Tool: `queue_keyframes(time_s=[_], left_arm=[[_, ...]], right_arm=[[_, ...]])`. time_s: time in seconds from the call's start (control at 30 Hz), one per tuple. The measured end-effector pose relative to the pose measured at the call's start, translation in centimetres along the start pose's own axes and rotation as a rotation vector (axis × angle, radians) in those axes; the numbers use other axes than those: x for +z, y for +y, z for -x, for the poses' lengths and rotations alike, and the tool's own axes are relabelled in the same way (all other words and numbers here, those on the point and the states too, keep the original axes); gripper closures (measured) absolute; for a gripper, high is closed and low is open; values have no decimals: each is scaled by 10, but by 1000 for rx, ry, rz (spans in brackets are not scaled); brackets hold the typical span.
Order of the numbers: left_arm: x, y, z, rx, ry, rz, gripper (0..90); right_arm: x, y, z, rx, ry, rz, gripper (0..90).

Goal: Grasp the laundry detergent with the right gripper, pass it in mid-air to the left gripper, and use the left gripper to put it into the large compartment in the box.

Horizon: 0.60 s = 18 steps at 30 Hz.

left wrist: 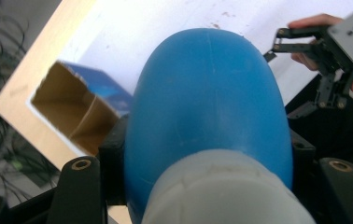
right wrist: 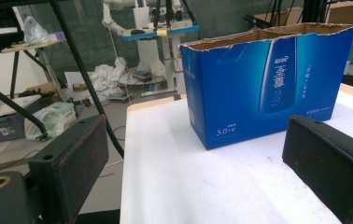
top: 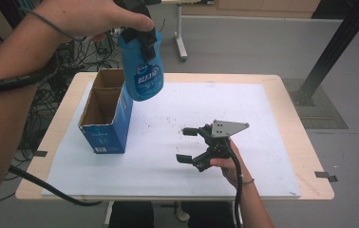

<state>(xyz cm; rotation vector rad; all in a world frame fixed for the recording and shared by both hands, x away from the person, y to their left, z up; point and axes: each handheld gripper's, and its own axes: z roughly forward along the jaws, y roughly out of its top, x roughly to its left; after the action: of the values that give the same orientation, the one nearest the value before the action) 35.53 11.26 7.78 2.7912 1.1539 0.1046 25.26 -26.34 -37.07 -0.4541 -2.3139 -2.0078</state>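
My left gripper (top: 142,40) is clamped on the blue bottle (top: 142,71), pads squeezing it just below the pale cap (left wrist: 221,191); the bottle hangs base-down from the fingers, long axis near vertical, tilted a little. The open blue carton (top: 105,114) is below and slightly left of the bottle base, not touching, its cardboard mouth facing up with a divider splitting it in two; in the left gripper view the opening (left wrist: 72,112) sits off to the left of the bottle body. So the next move looks like shift left, then lower straight in. Left hand is the nearer one; forearm comes in high, above the table (top: 272,95). My right gripper (top: 187,144) rests low on the white sheet (top: 168,175), jaws spread wide, nothing between them, pointing at the carton's side, well apart from it.
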Motion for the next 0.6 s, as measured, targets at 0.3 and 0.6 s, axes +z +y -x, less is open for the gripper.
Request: queue_keyframes(time_s=[0.3,0.6], left_arm=[[0,-3,-23,-160,-30,-3,382],[4,-7,-43,-283,-8,-18,382]], right_arm=[[-2,0,-1,4,-8,2,78],[-3,-1,-1,8,-13,9,79]])
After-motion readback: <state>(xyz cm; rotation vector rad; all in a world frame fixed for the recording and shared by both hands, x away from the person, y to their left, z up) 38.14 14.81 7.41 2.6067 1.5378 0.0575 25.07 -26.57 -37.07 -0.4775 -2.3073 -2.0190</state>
